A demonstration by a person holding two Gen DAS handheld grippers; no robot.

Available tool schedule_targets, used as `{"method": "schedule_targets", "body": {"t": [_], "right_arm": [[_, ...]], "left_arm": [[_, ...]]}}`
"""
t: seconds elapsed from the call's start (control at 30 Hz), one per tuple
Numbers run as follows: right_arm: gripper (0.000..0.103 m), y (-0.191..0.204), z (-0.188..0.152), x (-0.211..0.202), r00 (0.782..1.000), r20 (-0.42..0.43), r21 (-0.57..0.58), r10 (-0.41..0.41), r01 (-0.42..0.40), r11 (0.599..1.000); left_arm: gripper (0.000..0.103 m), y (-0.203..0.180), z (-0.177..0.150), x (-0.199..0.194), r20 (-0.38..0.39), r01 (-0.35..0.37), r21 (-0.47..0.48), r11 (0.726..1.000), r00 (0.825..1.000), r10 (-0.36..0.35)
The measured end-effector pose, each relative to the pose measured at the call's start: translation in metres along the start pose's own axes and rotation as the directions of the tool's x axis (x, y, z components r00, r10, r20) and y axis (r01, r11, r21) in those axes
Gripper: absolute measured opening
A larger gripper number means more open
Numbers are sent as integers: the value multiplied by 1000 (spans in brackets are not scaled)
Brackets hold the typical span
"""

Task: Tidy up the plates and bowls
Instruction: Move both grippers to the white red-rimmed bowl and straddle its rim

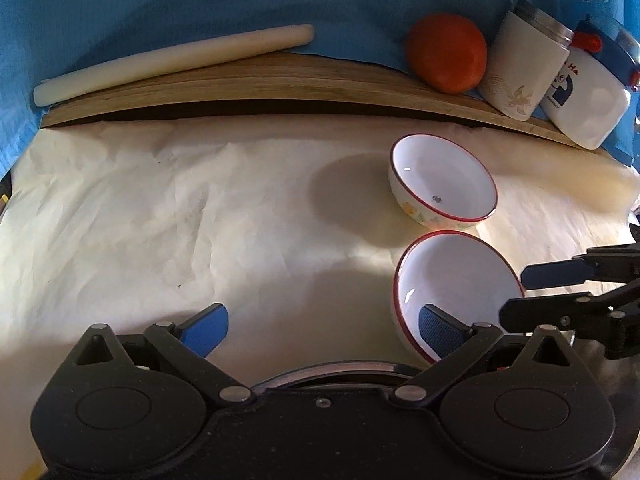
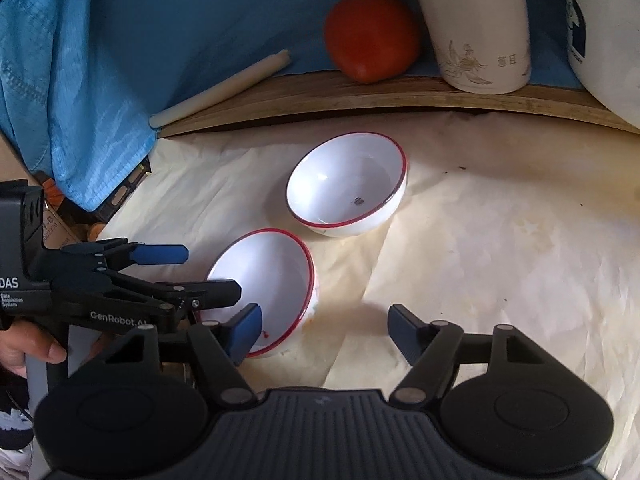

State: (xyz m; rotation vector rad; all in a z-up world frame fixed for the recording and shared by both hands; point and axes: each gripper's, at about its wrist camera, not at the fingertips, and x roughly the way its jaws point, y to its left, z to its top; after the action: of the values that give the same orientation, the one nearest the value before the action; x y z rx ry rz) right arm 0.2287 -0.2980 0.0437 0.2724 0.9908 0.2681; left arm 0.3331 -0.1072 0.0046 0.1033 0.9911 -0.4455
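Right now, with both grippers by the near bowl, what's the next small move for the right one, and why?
Probably close the right gripper on the near bowl. Its jaws are open with the bowl's right rim between them, one pad inside and one outside. The far bowl sits empty just beyond, a likely spot to nest it. The left gripper is open too.

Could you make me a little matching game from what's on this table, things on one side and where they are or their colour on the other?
Things:
1. rolling pin
2. orange fruit
3. near bowl
4. far bowl

Descriptions:
A. round, beside the white canister
B. small dark speck inside it
C. long and pale, along the wooden board
D. closest to both grippers

Pairs: 1-C, 2-A, 3-D, 4-B
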Motion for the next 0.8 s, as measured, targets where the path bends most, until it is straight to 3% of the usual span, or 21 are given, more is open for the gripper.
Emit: {"method": "schedule_targets", "body": {"t": [0.13, 0.3, 0.43, 0.8], "right_arm": [[63, 1, 1, 2, 1000, -10, -1, 2, -2, 1000], [57, 3, 2, 6, 999, -24, 13, 40, -40, 999], [45, 4, 2, 9, 999, -33, 2, 34, -34, 999], [26, 11, -1, 7, 999, -6, -1, 34, -34, 999]], "left_arm": [[94, -4, -1, -1, -1, 17, 12, 1000, 1000, -17], [79, -8, -3, -4, -1, 33, 24, 999, 999, -33], [68, -11, -4, -7, 3, 52, 22, 998, 999, -52], [18, -18, -6, -12, 2, 160, -3, 987, 987, -160]]}}
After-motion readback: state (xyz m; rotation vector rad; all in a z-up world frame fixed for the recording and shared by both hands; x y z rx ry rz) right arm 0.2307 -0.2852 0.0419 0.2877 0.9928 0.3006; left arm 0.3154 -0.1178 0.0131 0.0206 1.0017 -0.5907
